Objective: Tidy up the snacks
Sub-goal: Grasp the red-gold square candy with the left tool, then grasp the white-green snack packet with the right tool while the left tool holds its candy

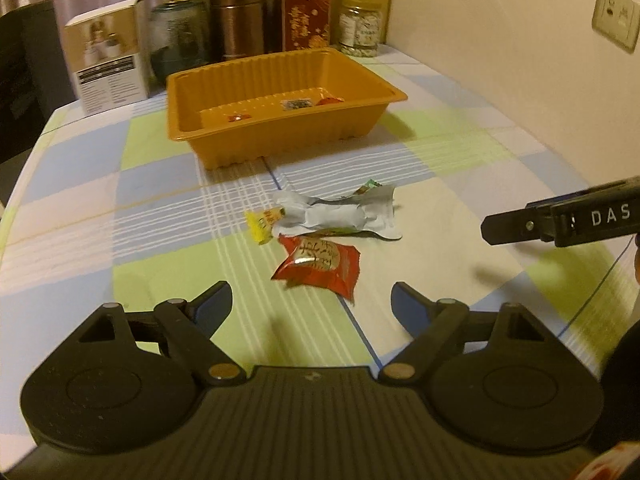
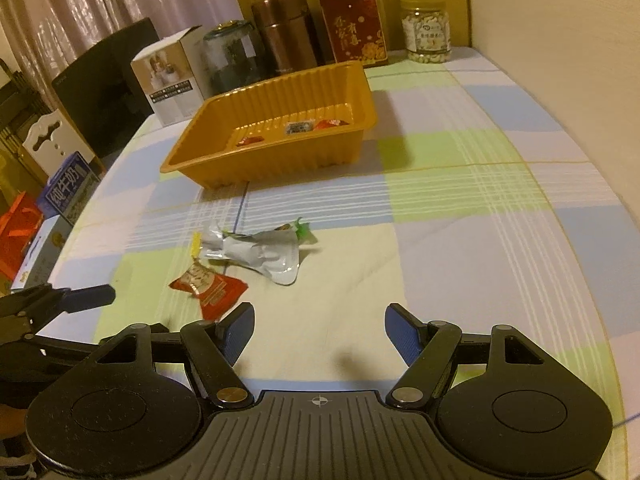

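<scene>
A red snack packet (image 1: 318,266) (image 2: 210,286) lies on the checked tablecloth just ahead of my left gripper (image 1: 312,304), which is open with nothing between its fingers. Behind the packet lie a crumpled silver wrapper (image 1: 340,216) (image 2: 256,254) and a small yellow candy (image 1: 266,220) (image 2: 196,242). My right gripper (image 2: 320,330) is open and empty, hovering over bare cloth to the right of the red packet; one of its fingers (image 1: 516,226) shows at the right edge of the left wrist view. An orange tray (image 1: 200,128) (image 2: 188,160) farther back holds a few small snacks.
Along the back wall stand a white box (image 1: 108,56) (image 2: 170,76), a dark glass jar (image 1: 180,36) (image 2: 232,56), a copper flask (image 1: 238,16) (image 2: 286,32), a red tin (image 1: 308,16) (image 2: 354,26) and a jar of nuts (image 1: 360,26) (image 2: 426,30). Left of the table are a black chair (image 2: 108,80) and cartons (image 2: 68,188).
</scene>
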### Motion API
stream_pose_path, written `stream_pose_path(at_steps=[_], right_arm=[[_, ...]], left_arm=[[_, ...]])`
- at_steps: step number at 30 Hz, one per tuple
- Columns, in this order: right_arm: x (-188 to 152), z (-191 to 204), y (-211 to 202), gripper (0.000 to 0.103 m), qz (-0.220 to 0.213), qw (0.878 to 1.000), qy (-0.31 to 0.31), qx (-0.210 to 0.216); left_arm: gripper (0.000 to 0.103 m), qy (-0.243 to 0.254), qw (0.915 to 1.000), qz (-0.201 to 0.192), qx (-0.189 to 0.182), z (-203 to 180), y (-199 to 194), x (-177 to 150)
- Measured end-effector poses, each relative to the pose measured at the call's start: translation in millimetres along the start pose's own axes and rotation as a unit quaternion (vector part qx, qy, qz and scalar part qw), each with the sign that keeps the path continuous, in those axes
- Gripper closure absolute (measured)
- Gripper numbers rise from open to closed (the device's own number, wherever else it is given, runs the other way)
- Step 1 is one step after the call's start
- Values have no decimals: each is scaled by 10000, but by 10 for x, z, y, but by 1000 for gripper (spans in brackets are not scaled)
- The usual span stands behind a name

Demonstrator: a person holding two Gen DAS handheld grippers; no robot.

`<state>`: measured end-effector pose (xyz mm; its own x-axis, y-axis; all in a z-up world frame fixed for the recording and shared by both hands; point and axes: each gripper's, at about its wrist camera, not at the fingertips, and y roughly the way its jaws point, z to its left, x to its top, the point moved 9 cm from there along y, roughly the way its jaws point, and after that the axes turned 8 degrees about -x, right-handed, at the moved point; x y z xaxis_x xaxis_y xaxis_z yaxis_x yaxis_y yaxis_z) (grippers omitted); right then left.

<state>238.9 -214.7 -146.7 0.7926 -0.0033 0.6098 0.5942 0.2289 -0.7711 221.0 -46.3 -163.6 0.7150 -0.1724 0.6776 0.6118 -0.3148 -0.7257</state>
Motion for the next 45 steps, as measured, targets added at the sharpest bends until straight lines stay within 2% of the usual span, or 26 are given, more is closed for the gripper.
stream_pose_path(at_steps=[4,8,17,21,24,29,32,37,38,40,45], right_arm=[[22,-29,137,37,72,10000,1,-26],[40,-49,242,39,102,9999,2,-66],[69,-89,378,42,146,9998,-12,-104],[78,-71,397,42,132,9998,-84,-100],[100,-13,403,42,90,9996,-262,-43],[165,275,372,43,-66,9949,-956,317],[216,504,387,42,-208,9867,-1543,462],[278,867,534,43,-392,9652,-2512,611],[278,922,581,44,-426,9604,-2677,637],[278,1015,693,56,-468,9498,-3028,629],[225,1155,955,60,-402,9208,-3847,504]], left_arm=[[20,191,9998,43,30,28,179,85],[24,361,9992,146,-16,32,360,151],[48,492,9972,533,-175,4,693,114],[58,349,9977,523,-236,41,692,124],[60,263,9980,523,-220,76,647,114],[61,-222,9991,358,-103,258,435,47],[61,-452,9986,272,31,383,294,-1],[61,-853,9961,128,159,577,76,-46],[61,-912,9956,91,174,607,34,-52],[61,-1033,9944,8,219,669,-42,-67],[61,-1233,9920,-62,278,777,-125,-142]])
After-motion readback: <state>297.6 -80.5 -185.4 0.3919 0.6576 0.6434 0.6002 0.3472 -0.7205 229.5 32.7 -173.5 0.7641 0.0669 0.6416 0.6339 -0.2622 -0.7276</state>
